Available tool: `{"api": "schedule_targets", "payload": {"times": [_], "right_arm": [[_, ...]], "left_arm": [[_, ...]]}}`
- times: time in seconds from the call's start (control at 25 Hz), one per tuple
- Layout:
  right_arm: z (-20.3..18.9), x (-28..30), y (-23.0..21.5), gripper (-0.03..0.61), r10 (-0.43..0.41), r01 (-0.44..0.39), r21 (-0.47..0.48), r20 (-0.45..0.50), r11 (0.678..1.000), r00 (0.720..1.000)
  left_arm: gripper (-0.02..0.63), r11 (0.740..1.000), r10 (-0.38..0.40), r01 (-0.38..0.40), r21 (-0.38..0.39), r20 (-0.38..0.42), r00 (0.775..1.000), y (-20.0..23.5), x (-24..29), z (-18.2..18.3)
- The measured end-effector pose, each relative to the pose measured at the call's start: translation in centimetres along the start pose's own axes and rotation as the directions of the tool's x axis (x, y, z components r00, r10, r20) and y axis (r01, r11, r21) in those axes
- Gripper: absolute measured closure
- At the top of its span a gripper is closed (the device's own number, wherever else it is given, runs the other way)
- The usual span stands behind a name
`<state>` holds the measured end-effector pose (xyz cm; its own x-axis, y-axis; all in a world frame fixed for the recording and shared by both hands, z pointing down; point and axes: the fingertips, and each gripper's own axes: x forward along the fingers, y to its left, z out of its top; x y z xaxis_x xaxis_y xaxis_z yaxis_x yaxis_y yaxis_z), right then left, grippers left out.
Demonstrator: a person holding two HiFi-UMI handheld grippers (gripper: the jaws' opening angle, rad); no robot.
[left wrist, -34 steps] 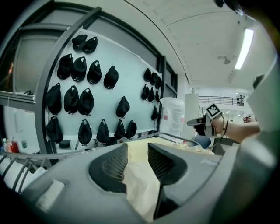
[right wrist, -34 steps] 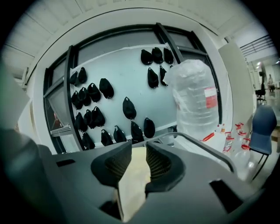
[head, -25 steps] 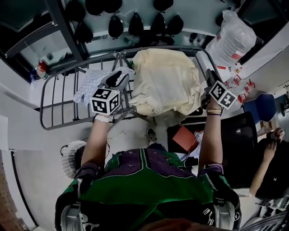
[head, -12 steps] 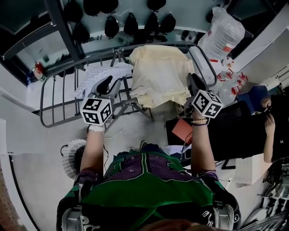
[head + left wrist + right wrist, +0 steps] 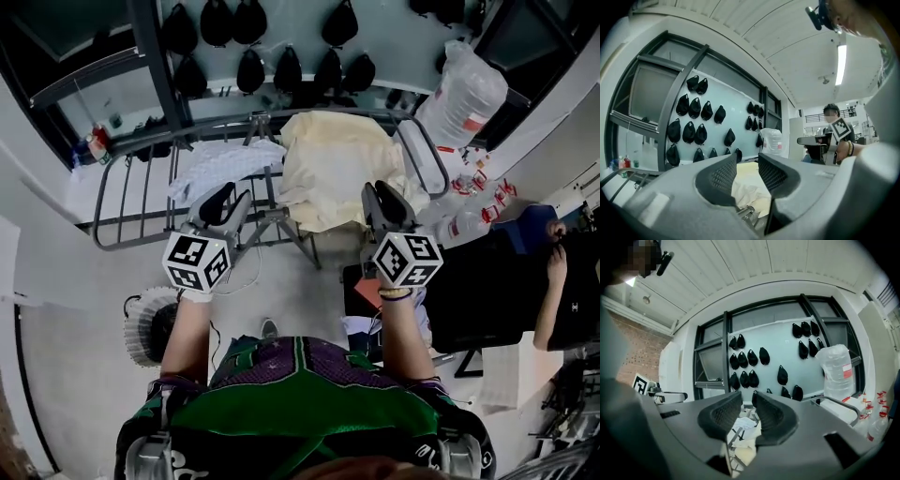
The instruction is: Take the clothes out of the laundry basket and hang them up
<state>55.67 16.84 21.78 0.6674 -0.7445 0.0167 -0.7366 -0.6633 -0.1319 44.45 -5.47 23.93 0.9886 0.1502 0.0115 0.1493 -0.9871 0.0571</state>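
A cream cloth [image 5: 342, 164] hangs draped over the middle of a grey metal drying rack [image 5: 131, 202], with a white patterned cloth [image 5: 225, 161] spread on the bars to its left. My left gripper [image 5: 225, 202] is held short of the rack's front rail, open and empty. My right gripper [image 5: 384, 202] stands just before the cream cloth's lower edge, also open and empty. In the left gripper view the gripper [image 5: 746, 161] shows the cream cloth [image 5: 745, 192] beyond its gap. The right gripper view shows that gripper [image 5: 747, 399] with parted jaws too. A white laundry basket [image 5: 141, 328] sits on the floor at lower left, partly hidden by my arm.
Black bags [image 5: 286, 70] hang on the wall behind the rack. A big clear bag of bottles [image 5: 464, 94] stands at back right. A black desk [image 5: 478, 291] and a seated person [image 5: 562, 291] are at the right, with an orange item [image 5: 370, 286] by the desk.
Both grippers have drawn back from the rack toward my body. The right gripper has come away from the cream cloth's right edge and moved left. The cloths stay on the rack.
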Motion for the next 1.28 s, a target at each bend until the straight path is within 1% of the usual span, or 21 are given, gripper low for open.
{"api": "schedule_targets", "payload": {"times": [0.24,0.52,0.64,0.76,0.88,1.0,1.16,1.28], "right_arm": [[-0.7,-6.9,2.8,0.491,0.069,-0.069,-0.038,0.020,0.997,0.997],[-1.2,-18.8,3.4,0.491,0.102,-0.098,-0.064,0.058,0.993,0.993],[-1.4,-23.3,3.7,0.491,0.114,-0.111,-0.055,0.063,0.992,0.991],[-1.6,-27.0,4.5,0.491,0.129,-0.127,-0.040,0.065,0.991,0.989],[-0.8,-29.4,5.6,0.494,0.146,-0.145,-0.030,0.080,0.989,0.986],[0.5,-30.8,6.7,0.499,0.152,-0.150,-0.029,0.108,0.988,0.982],[1.9,-31.7,8.6,0.512,0.157,-0.153,-0.039,0.126,0.987,0.980],[2.4,-31.8,10.2,0.528,0.149,-0.144,-0.048,0.131,0.988,0.980]], "left_arm": [[0.463,1.000,0.026,-0.026,-0.013,0.016,1.000,-5.2,-5.8,-0.3],[0.479,0.998,0.069,-0.070,0.004,0.067,0.995,-14.1,-13.7,-0.1],[0.489,0.994,0.104,-0.105,0.009,0.078,0.992,-17.2,-17.5,0.4],[0.505,0.990,0.140,-0.141,-0.004,0.097,0.985,-19.6,-21.5,1.3],[0.525,0.985,0.169,-0.172,0.016,0.116,0.979,-21.2,-24.6,2.8],[0.545,0.980,0.187,-0.194,0.038,0.136,0.973,-21.8,-26.7,4.0],[0.568,0.969,0.225,-0.237,0.072,0.147,0.963,-21.2,-29.0,5.1],[0.585,0.966,0.233,-0.246,0.073,0.153,0.960,-20.1,-30.5,5.4]]}}
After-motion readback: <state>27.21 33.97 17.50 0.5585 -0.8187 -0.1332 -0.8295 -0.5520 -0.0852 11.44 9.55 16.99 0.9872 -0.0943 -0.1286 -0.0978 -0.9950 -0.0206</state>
